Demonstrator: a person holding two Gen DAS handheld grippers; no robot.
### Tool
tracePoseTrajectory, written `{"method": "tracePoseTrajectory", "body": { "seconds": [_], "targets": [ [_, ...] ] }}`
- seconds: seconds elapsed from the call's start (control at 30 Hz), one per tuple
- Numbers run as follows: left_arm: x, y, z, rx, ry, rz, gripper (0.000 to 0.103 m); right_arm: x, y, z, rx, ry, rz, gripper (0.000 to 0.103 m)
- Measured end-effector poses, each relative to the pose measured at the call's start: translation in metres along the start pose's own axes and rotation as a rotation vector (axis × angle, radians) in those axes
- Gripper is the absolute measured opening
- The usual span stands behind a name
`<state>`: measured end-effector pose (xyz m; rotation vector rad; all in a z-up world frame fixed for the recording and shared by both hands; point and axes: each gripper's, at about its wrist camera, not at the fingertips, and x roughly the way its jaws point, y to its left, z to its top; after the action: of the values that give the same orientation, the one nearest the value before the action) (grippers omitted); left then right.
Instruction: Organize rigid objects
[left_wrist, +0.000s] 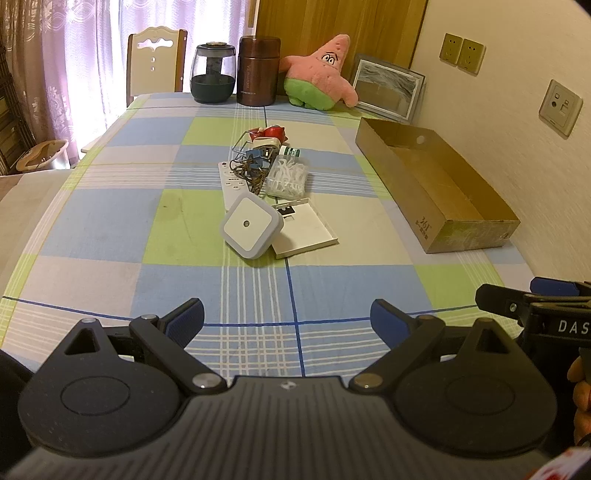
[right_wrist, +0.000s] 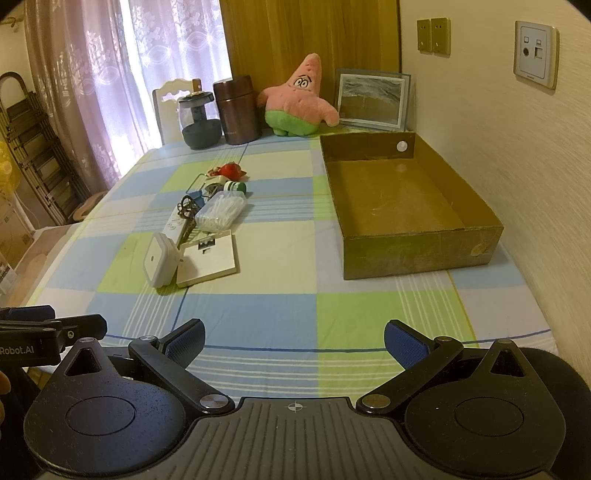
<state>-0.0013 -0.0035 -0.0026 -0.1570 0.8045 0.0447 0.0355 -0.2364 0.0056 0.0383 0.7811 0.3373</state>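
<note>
Both my claws, left (left_wrist: 287, 320) & right (right_wrist: 294, 341), gaping wide, nothing held, hovering at near bench (left_wrist: 110, 206) edge. Clutter pile mid-bench; night light (left_wrist: 252, 226) leans on white plate (left_wrist: 308, 230). Box (right_wrist: 413, 218) empty. Risk: grabbing light shoves plate, tangled keys (left_wrist: 251, 173) drag neighbors.

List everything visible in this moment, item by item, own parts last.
night light: 1, white, near end of pile
flat plate: 1, white, beside night light
remote: 1, white, under keys
floss-pick box: 1, clear, mid-pile
small bottle: 1, green-white, far side of pile
cardboard box: 1, brown, by wall, nothing inside
star plush: 1, pink, far edge
brown canister: 1, far edge
glass jar: 1, dark base
framed picture: 1, leaning on wall
left gripper: open
right gripper: open
</note>
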Motion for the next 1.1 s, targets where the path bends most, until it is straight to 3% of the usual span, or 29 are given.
{"method": "tracePoseTrajectory", "body": {
  "seconds": [0.57, 0.7, 0.87, 1.1],
  "targets": [
    [0.014, 0.021, 0.025, 0.052, -0.016, -0.022, 0.095, 0.019, 0.011, 0.015, -0.021, -0.019, 0.038, 0.101],
    [0.027, 0.034, 0.036, 0.125, -0.022, -0.075, 0.095, 0.036, 0.017, 0.022, -0.05, -0.029, 0.055, 0.101],
    [0.052, 0.041, 0.047, 0.287, -0.03, -0.138, 0.095, 0.059, 0.024, 0.029, -0.082, -0.043, 0.089, 0.101],
    [0.093, 0.051, 0.054, 0.468, -0.047, -0.162, 0.091, 0.099, 0.029, 0.033, -0.127, -0.036, 0.131, 0.101]
  ]
}}
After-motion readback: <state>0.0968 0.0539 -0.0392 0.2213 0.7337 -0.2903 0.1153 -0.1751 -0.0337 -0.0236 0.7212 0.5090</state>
